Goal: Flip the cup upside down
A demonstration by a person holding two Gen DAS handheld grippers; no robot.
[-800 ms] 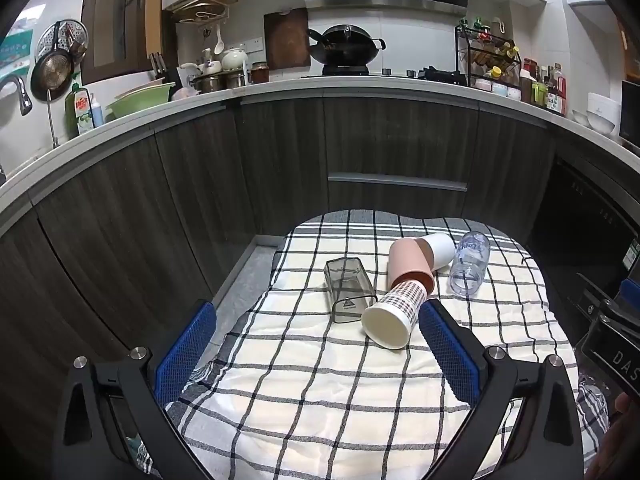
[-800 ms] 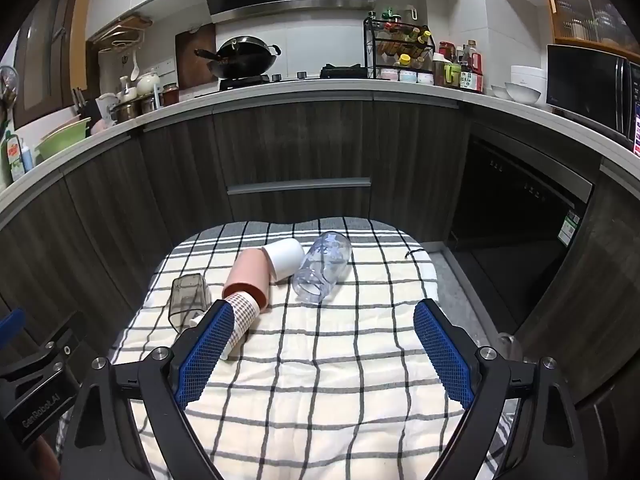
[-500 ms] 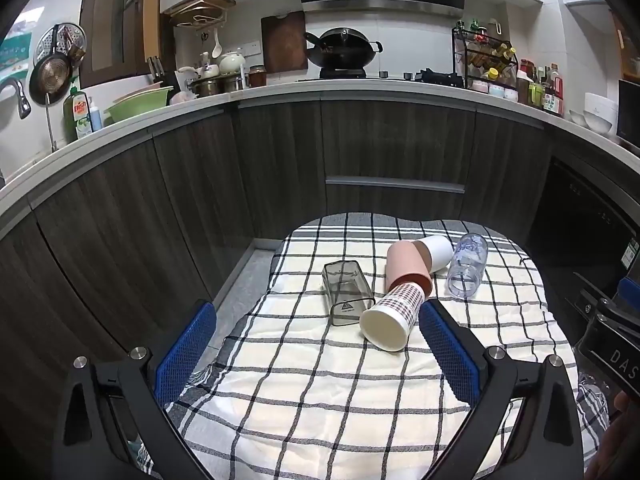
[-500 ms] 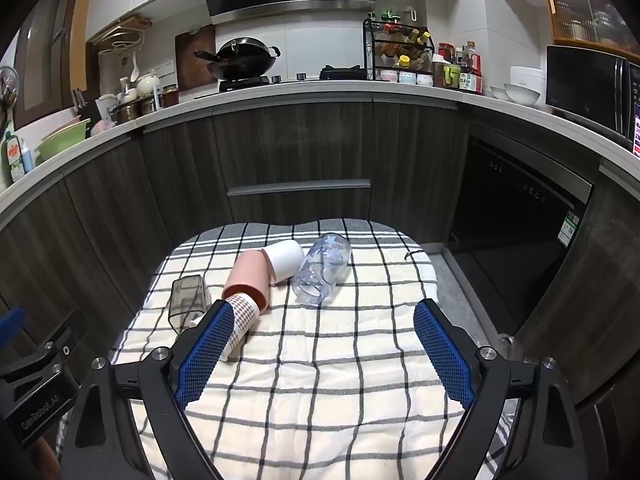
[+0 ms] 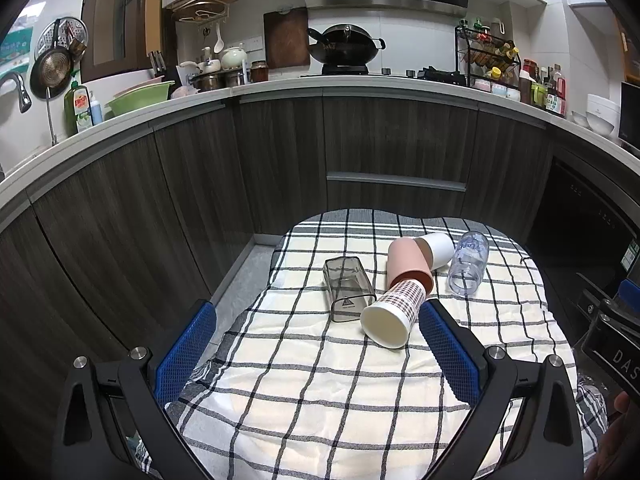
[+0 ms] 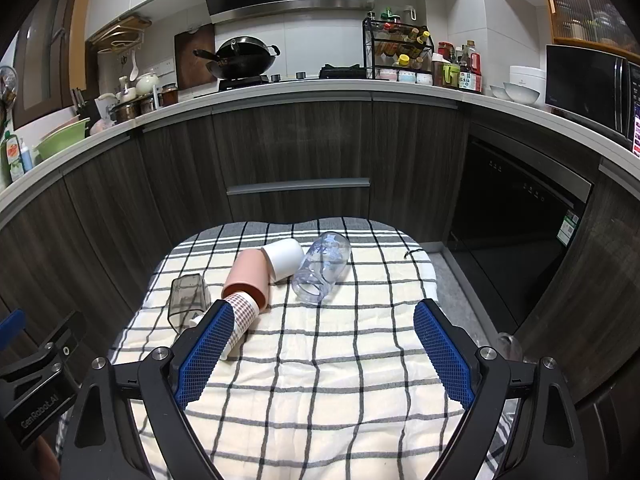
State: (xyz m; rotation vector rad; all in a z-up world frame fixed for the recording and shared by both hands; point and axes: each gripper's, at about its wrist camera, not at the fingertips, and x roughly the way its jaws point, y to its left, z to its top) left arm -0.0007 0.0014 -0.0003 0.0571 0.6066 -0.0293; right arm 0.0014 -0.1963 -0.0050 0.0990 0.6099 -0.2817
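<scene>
Several cups lie on their sides on a checked cloth (image 5: 320, 380): a patterned paper cup (image 5: 394, 312), a pink cup (image 5: 408, 262), a white cup (image 5: 438, 249), a smoky square tumbler (image 5: 347, 288) and a clear jar (image 5: 468, 262). My left gripper (image 5: 318, 332) is open and empty, near the paper cup. My right gripper (image 6: 323, 334) is open and empty; its left finger hides part of the paper cup (image 6: 244, 312). The right wrist view also shows the pink cup (image 6: 248, 276), white cup (image 6: 282, 258), tumbler (image 6: 188, 298) and jar (image 6: 322, 266).
Dark wood cabinets (image 5: 392, 144) wrap behind the cloth. A dishwasher front (image 6: 516, 216) stands at the right. The counter above holds a wok (image 5: 344, 46), pots and a spice rack (image 6: 398, 52). The other gripper's body shows at each view's edge (image 5: 616, 344).
Both views have barely shifted; the left gripper has crept slightly. The cups have not moved. Both grippers stay open.
</scene>
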